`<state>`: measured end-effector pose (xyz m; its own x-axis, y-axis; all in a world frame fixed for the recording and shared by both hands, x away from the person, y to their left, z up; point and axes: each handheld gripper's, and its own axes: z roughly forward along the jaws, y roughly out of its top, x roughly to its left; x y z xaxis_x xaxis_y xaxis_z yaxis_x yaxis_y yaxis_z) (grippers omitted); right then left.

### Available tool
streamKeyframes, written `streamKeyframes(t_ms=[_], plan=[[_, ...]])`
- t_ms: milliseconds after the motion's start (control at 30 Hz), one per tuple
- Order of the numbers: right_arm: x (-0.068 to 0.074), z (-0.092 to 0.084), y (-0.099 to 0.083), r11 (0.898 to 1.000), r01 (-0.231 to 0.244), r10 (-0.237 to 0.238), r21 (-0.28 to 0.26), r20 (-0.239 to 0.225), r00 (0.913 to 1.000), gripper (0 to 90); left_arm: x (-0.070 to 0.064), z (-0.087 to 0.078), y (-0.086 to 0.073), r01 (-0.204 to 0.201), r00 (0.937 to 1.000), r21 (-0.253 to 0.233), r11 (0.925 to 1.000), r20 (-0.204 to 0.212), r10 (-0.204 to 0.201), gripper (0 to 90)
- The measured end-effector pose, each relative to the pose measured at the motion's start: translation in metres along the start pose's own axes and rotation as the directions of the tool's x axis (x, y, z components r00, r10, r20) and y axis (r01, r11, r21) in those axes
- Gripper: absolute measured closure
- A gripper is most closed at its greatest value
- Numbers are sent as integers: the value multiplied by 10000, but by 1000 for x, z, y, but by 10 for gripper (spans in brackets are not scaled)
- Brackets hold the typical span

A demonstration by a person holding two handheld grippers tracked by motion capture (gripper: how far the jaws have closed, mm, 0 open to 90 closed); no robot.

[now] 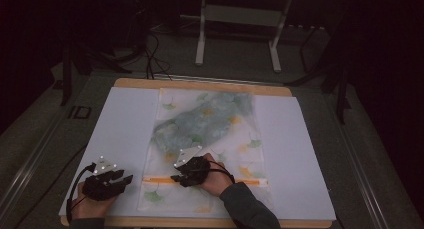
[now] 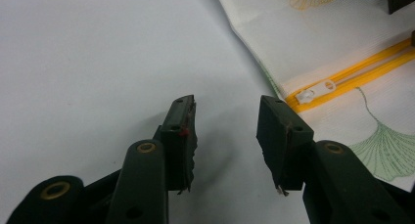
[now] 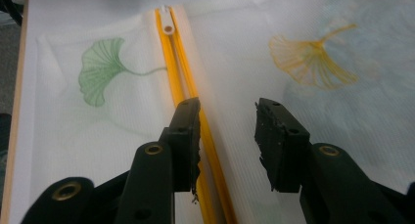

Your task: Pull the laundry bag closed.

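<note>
Mesh bag (image 1: 205, 139) lies flat mid-table on white sheet (image 1: 120, 124), leaf print, greenish cloth (image 1: 200, 121) inside. Yellow zipper (image 1: 250, 181) runs across bag near the front edge; white pull (image 2: 313, 92) sits at its left end.

Left gripper (image 1: 125, 179): low at front left, on the sheet just beside bag's left edge, pointing toward the pull. Jaws wide, nothing between.

Right gripper (image 1: 175, 178): hand (image 1: 215, 179) rests over the bag, forearm in from bottom, tips aimed left along the zipper. Jaws wide, nothing gripped; one jaw sits over the zipper, the other over mesh.
</note>
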<state>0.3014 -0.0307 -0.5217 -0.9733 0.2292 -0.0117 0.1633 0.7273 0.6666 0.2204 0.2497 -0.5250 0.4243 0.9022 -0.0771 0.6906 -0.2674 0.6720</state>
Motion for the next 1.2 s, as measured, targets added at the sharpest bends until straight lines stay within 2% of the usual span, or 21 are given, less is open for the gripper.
streamKeyframes(t_ms=[733,1000,1200], plan=[[13,25,21,9994,325,-331,-131,-531,9980,629,1,0,0,2,10000,33,10000,-24,-2,580],[17,36,24,9995,306,-313,-114,-635,9975,661,2,0,0,7,10000,31,10000,-13,-7,579],[21,42,31,9988,484,-489,-84,-733,9961,686,1,-1,0,-14,10000,6,10000,0,14,579]])
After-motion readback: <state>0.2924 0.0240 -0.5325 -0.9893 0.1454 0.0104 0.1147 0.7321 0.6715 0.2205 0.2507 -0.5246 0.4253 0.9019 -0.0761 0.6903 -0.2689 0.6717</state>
